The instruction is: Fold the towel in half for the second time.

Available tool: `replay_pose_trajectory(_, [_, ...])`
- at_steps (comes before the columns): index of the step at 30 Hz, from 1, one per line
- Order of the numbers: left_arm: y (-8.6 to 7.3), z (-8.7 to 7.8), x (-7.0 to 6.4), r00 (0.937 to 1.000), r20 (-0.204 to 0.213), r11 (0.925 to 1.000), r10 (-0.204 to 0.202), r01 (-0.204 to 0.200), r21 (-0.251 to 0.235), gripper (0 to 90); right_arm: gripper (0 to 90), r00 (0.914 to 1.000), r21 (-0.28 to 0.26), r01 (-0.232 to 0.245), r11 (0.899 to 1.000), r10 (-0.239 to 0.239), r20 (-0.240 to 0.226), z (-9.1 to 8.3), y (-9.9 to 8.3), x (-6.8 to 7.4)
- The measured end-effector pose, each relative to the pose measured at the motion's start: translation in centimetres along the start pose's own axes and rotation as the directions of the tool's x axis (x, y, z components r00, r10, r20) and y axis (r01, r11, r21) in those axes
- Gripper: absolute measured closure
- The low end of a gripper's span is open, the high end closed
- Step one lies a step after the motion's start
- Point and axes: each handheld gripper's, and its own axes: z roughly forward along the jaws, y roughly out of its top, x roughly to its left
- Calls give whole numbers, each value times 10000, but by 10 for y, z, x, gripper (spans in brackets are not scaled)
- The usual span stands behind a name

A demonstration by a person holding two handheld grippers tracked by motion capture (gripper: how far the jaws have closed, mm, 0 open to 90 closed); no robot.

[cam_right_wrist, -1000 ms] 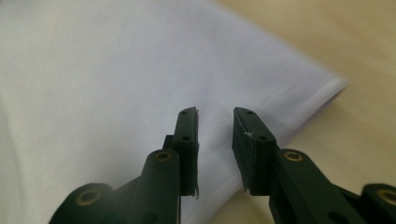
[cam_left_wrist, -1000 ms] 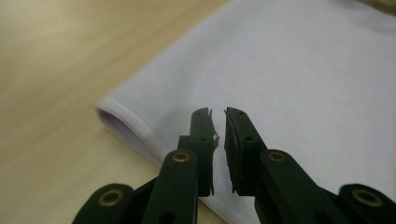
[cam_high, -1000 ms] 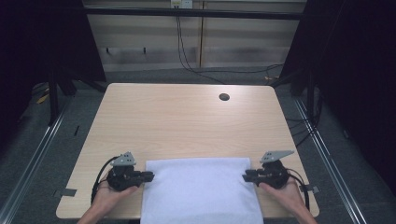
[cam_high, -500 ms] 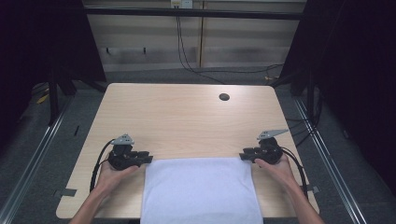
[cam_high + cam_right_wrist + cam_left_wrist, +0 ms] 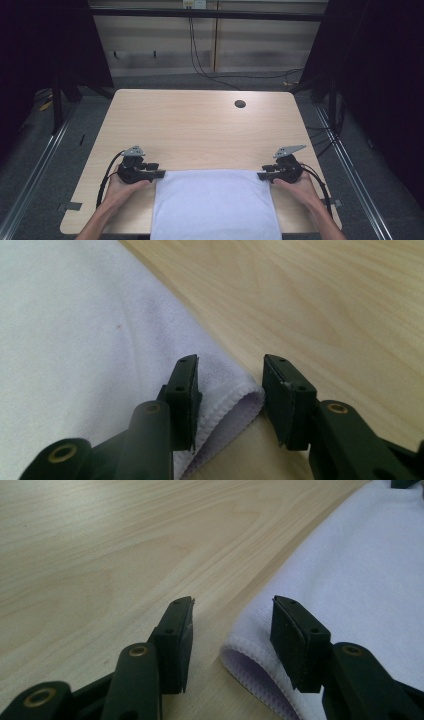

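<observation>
Left gripper (image 5: 159, 174) sits at the far-left corner of the white towel (image 5: 215, 205), jaws apart around the hemmed corner (image 5: 240, 655), not clamped on it. The towel lies flat at the near edge of the table (image 5: 200, 130), overhanging it; a dark hole (image 5: 240, 104) sits far right, well apart. Right gripper (image 5: 261, 176) likewise straddles the far-right corner (image 5: 240, 395), jaws apart.

white towel (image 5: 215, 205), pale wood-grain table (image 5: 200, 130) — black tongs (image 5: 232, 630)
</observation>
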Motion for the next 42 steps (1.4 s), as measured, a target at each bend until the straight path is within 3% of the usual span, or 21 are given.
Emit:
replay_pose_trajectory(4, [-1,-2,1,10000,48,10000,-36,36,-46,524,615,9996,97,-124,9999,126,-256,0,0,-2])
replay_pose_trajectory(8, [-2,-4,0,9994,307,9998,139,-136,-116,523,739,9991,177,-134,9998,141,-391,-2,-2,-5])
replay_pose_trajectory(13, [1,8,-3,9978,402,9983,528,-538,238,498,850,9982,167,-256,9995,265,-536,-3,-4,-4])
replay_pose_trajectory(17, [2,13,-5,9969,467,9969,635,-656,440,511,863,9973,118,-424,9990,431,-602,-2,-4,-4])
replay_pose_trajectory(20, [2,14,-10,9947,533,9940,880,-912,612,603,869,9961,48,-540,9985,542,-692,-2,-5,-5])
replay_pose_trajectory(21, [1,13,-14,9917,626,9903,1119,-1165,760,736,871,9958,81,-601,9982,605,-688,-3,-5,-6])
replay_pose_trajectory(23, [0,12,-16,9903,735,9884,1181,-1244,867,829,871,9953,20,-629,9980,629,-734,-4,-5,-6])
replay_pose_trajectory(26, [0,11,-16,9912,930,9916,942,-1018,801,849,872,9941,-163,-773,9969,759,-774,-6,-4,-6])
replay_pose_trajectory(28, [0,7,-13,9922,1087,9965,605,-663,502,850,872,9945,-275,-774,9966,752,-728,-8,-3,-6])
replay_pose_trajectory(32, [5,-1,-10,9939,954,9983,561,-573,98,853,872,9920,-895,-1015,9908,940,-839,-17,2,-8])
replay_pose_trajectory(33, [9,-4,-8,9944,995,9991,367,-344,-248,854,872,9926,-1130,-1008,9885,923,-784,-20,7,-8])
replay_pose_trajectory(36, [15,-7,-6,9950,925,9985,381,-344,-415,854,873,9924,-1481,-1065,9832,957,-779,-25,13,-9])
replay_pose_trajectory(37, [21,-9,-4,9956,871,9975,334,-277,-657,854,873,9915,-1779,-1156,9772,1027,-801,-29,19,-10])
replay_pose_trajectory(42, [33,-11,3,9961,854,9958,232,-154,-908,855,873,9923,-2178,-1134,9694,996,-737,-34,29,-13])
